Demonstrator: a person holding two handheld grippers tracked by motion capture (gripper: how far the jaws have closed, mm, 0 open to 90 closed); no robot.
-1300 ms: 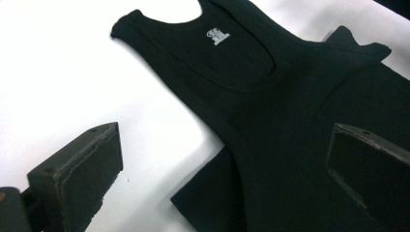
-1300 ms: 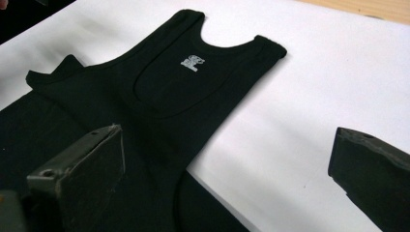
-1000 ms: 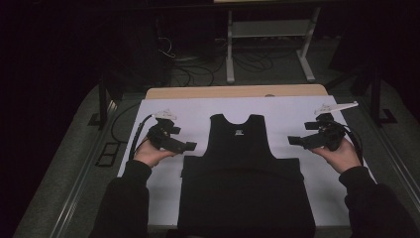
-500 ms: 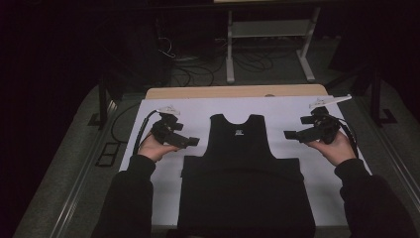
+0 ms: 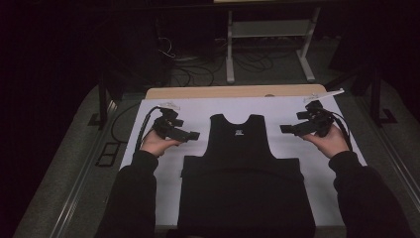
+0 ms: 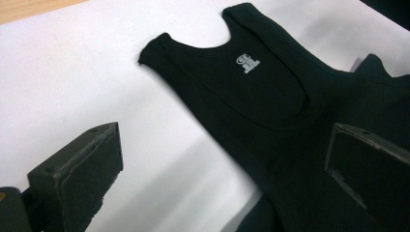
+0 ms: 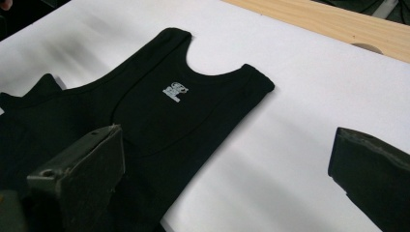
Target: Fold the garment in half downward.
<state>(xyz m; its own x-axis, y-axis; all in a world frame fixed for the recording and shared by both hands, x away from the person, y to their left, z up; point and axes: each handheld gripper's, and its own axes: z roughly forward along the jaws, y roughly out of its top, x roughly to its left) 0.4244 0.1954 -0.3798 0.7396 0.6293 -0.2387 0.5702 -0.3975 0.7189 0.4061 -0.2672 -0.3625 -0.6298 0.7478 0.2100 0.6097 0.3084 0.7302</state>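
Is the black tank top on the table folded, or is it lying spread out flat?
Spread flat. The black tank top lies open on the white sheet, both shoulder straps apart, neckline and small white print showing. No fold is visible.

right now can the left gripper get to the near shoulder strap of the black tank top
Probably yes. The left gripper is open beside the black tank top, and its shoulder strap lies flat on the white sheet with only bare sheet between the two.

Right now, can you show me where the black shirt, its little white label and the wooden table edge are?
black shirt [image 5: 242,163], high view, middle of the body.
white label [image 6: 248,62], left gripper view, print below the neckline.
wooden table edge [image 5: 233,92], high view, far strip.
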